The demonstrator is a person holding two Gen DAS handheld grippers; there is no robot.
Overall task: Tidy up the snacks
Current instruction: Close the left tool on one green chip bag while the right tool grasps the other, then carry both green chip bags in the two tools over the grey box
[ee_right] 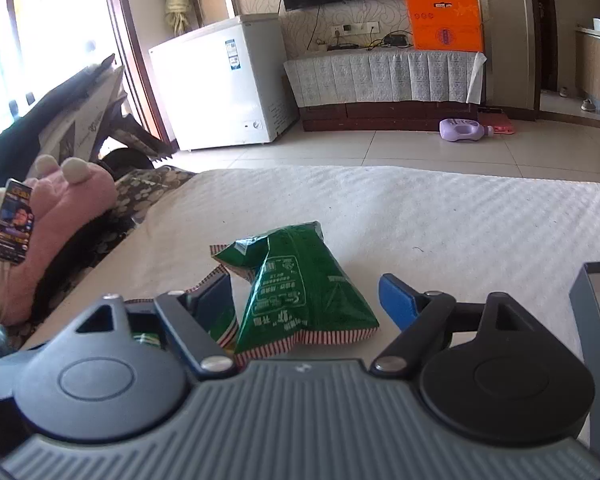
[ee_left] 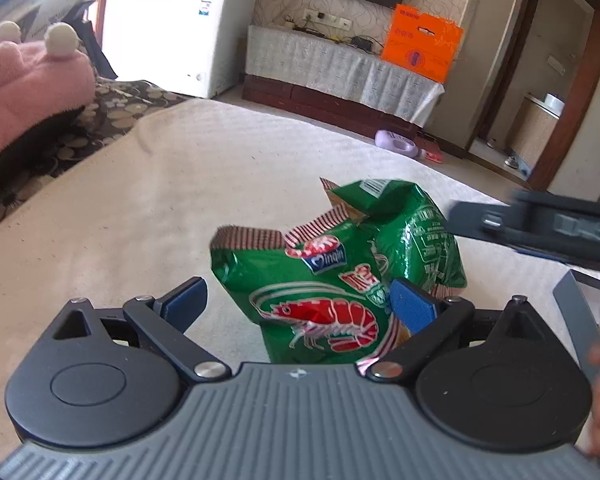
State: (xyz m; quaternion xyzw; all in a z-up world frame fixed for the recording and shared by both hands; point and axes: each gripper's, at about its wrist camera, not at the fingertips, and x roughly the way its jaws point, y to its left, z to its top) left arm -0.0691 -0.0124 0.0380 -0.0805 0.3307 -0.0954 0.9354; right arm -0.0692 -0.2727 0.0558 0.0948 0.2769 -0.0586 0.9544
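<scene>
Crinkled green foil shrimp-snack bags (ee_left: 332, 280) lie on the white bedspread (ee_left: 160, 200), between the wide-spread fingers of both tools; left tool (ee_left: 300, 304) faces the printed front, right tool (ee_right: 304, 300) the back.

Green snack bag (ee_left: 320, 280): "Minqin"-like logo legible; other print unreadable.

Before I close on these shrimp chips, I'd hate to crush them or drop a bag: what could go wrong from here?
1. Both grippers, left gripper and right gripper, have open jaws around the green shrimp chip bags; closing hard may crush the chips.
2. The bags overlap, so one grasp may drag the rear bag along.
3. The right gripper is near the gray box and may bump its wall.
</scene>
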